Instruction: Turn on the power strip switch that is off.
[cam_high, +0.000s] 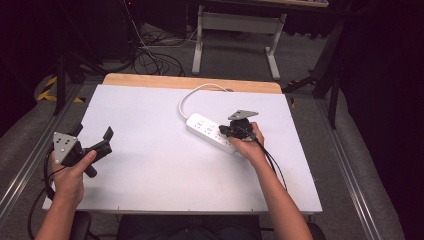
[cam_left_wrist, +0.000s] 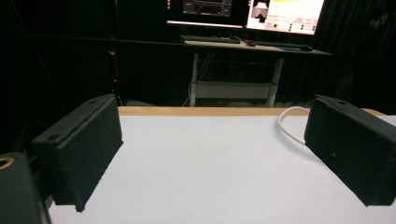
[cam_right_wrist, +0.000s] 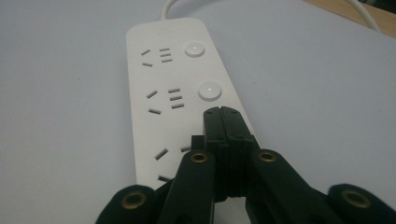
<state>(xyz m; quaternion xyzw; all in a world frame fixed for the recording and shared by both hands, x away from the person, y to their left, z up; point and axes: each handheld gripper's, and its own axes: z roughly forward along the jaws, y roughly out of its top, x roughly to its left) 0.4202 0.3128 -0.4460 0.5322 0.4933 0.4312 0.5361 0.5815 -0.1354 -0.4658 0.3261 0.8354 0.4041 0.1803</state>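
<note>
Right gripper (cam_right_wrist: 226, 116), jaws pressed fully together with nothing between them, rests its tips on the white power strip (cam_right_wrist: 173, 93) lying right of centre in the high view, while the left gripper (cam_high: 95, 142) hovers wide open at lower left.

Power strip (cam_high: 212, 132) on table (cam_high: 150, 165)

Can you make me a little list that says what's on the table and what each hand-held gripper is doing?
Table: white top, wooden far edge
Thing on it: white power strip with round buttons, white cord curling away
Right hand-held gripper: jaws shut, tips over the power strip near a button
Left hand-held gripper: jaws open, nothing between them, far from the power strip
</note>
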